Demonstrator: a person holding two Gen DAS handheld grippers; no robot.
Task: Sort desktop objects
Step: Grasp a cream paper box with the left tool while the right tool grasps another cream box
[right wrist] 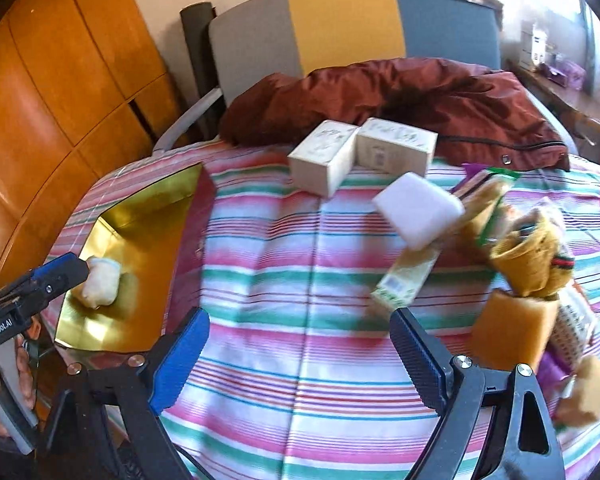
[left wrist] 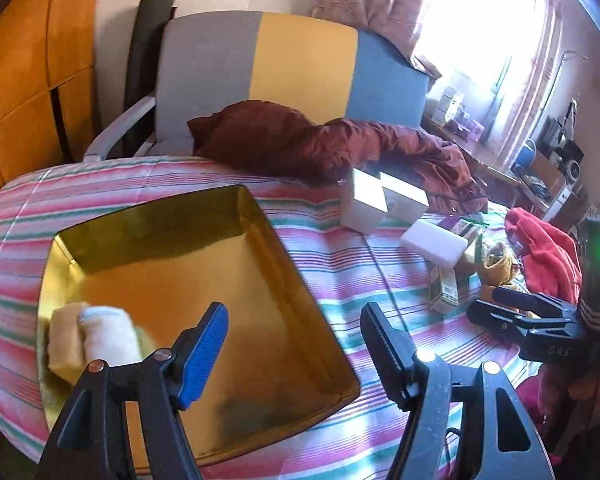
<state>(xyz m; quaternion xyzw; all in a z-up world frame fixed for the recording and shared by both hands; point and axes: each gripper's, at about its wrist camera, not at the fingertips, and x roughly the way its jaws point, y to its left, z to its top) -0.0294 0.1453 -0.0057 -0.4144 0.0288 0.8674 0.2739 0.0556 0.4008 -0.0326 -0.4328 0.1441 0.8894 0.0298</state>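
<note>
- Blue-padded left gripper hung released above the gold tray, nothing between its jaws.
- Right gripper gaped wide, empty, over the striped cloth.
- White roll lay inside the tray; two cream boxes stood beyond.

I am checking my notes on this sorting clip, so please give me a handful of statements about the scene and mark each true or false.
1. The gold box holds a rolled white item. True.
2. The left hand-held gripper is clamped on a sponge. False: its jaws stand apart with nothing between them.
3. Two pale cartons stand side by side near the dark red jacket. True.
4. The right hand-held gripper is open and empty above the striped cloth. True.
5. The white block lies inside the gold box. False: it is out on the striped cloth, near the pile of snack packets.
</note>
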